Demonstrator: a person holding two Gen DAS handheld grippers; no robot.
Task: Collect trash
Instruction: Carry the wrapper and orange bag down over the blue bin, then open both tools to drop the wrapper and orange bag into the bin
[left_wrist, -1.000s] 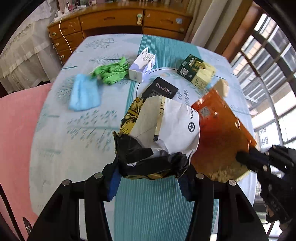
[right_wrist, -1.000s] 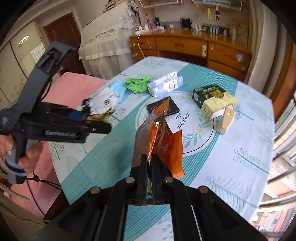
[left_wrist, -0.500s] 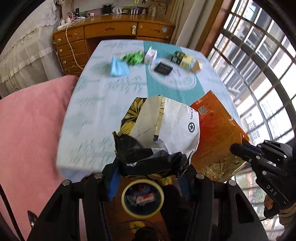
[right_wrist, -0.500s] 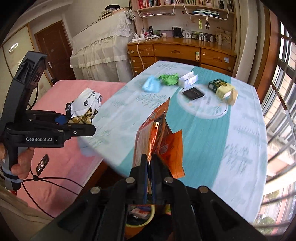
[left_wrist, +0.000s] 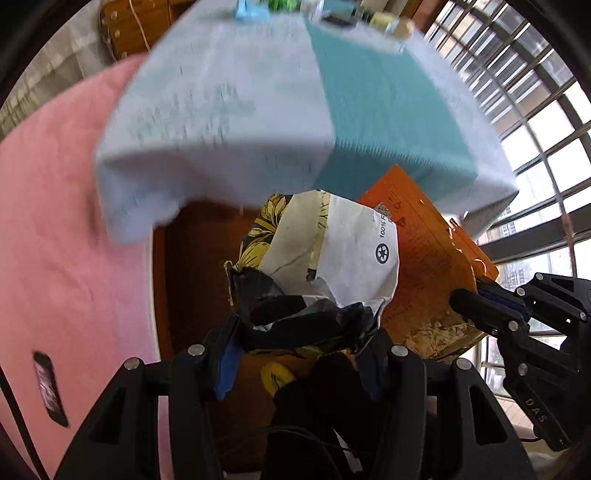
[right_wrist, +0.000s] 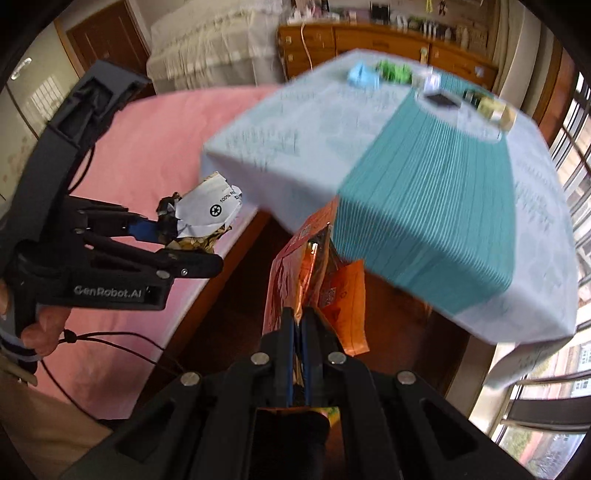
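Note:
My left gripper is shut on a crumpled paper bag, white with black and yellow floral print. The right wrist view shows the same bag in the left gripper, out past the table's near corner. My right gripper is shut on a flat orange foil packet, which stands up from its jaws. In the left wrist view the packet hangs just right of the paper bag, with the right gripper clamped on its lower corner. Both grippers point steeply down over the dark wooden floor.
The table, under a pale blue and teal cloth, carries a blue wad, a green wad and small boxes at its far end. A pink bed lies left, windows right.
Both grippers have pulled back from over the table, past its near edge, and sunk a little, each keeping its load. The yellow-rimmed bin seen below half a second ago is hidden.

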